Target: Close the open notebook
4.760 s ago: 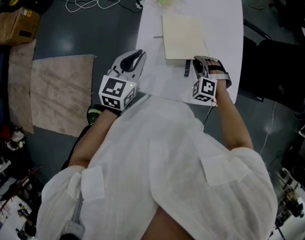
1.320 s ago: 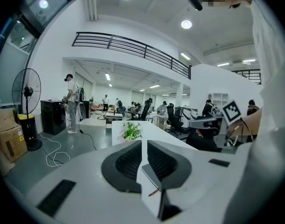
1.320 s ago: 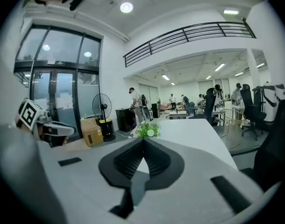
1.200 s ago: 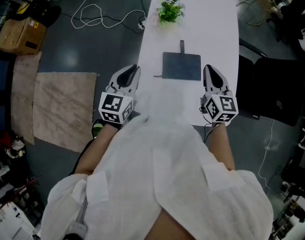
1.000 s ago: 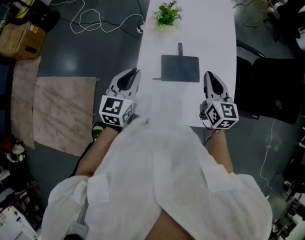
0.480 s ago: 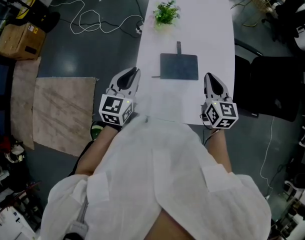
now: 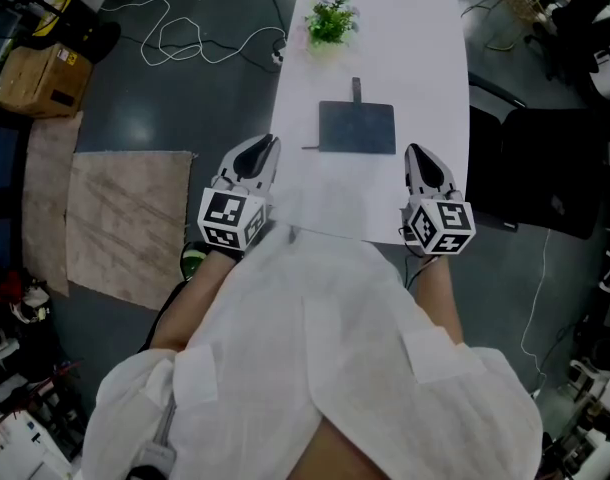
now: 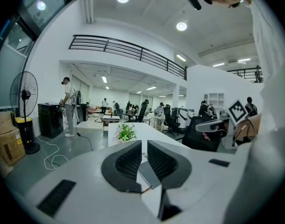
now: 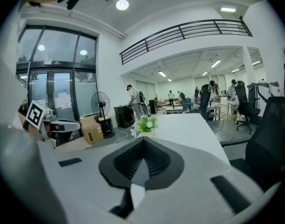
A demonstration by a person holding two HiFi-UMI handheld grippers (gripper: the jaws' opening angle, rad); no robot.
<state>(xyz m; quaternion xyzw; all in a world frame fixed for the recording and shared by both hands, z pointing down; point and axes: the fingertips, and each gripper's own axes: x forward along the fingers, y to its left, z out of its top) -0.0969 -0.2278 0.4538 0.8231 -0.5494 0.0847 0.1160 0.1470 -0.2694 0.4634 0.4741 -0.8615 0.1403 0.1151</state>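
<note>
- Notebook (image 7: 357,128), closed, lies upper-centre, just beyond & betw. both grippers, untouched.
- L gripper (image 7: 267,145) jaws a slit apart; R gripper (image 7: 416,152) jaws pressed together; both empty.
- White table (image 7: 425,58), plant (image 7: 331,18) at top; rug (image 7: 125,208) at left.

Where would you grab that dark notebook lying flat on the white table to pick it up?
Probably by its near long edge, approached low from the person's side. The notebook lies closed and flat on the table, too thin to pinch from above, so one jaw must slip under that edge.
</note>
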